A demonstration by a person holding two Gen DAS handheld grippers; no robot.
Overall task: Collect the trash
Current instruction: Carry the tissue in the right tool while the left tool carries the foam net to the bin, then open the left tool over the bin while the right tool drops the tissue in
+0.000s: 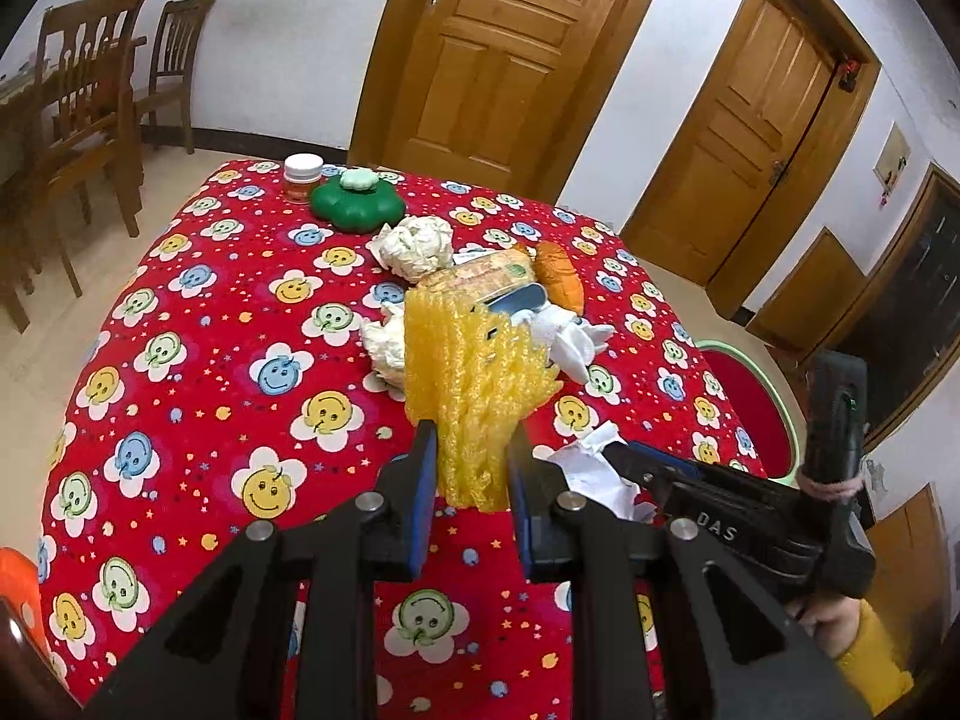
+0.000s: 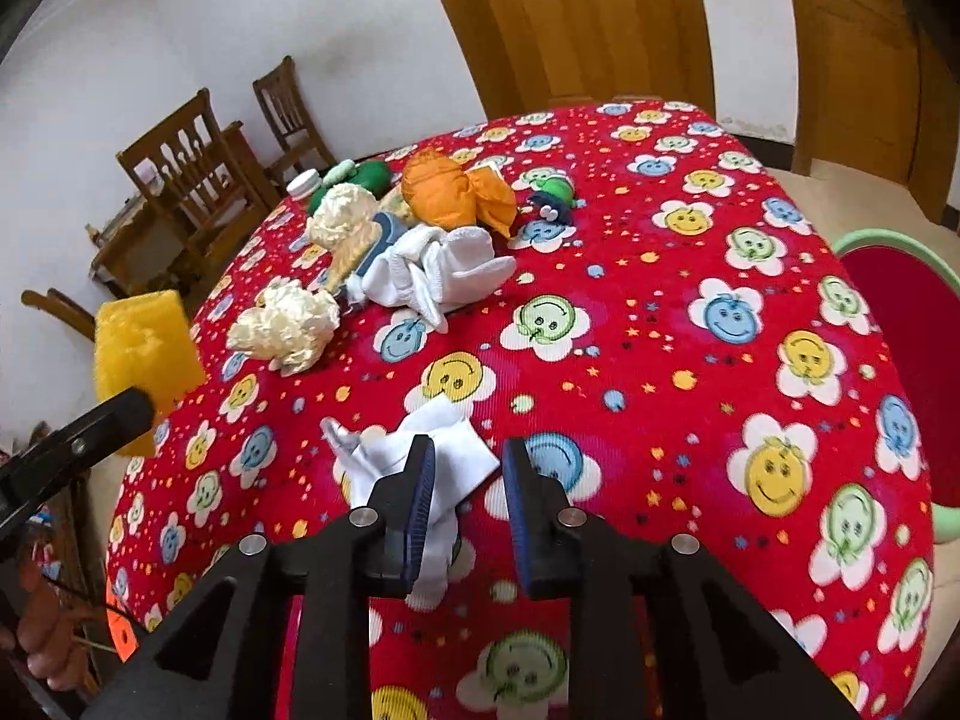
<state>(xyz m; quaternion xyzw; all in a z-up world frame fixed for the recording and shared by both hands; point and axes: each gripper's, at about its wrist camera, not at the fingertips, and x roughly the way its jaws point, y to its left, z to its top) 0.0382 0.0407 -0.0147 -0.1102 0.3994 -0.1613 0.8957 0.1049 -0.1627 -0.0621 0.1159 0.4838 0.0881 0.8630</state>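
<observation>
1. The table wears a red cloth printed with smiling flower faces in yellow, blue and green.
2. The left gripper is clenched on a yellow foam net sleeve, held up off the cloth.
3. The right gripper stands with its jaws apart over a crumpled white paper; the paper lies on the cloth near the table's front edge, partly under the left finger, and I cannot tell whether a pad touches it.
4. Further back lies a cluster: two cream paper wads, a white sock, an orange cloth bundle, a snack wrapper.
5. At the far corner sit a green flower-shaped container and a small white-capped jar.
6. Wooden chairs stand by the white wall; two wooden doors close the room behind the table.
7. A red-seated stool with a green rim stands just beside the table.
</observation>
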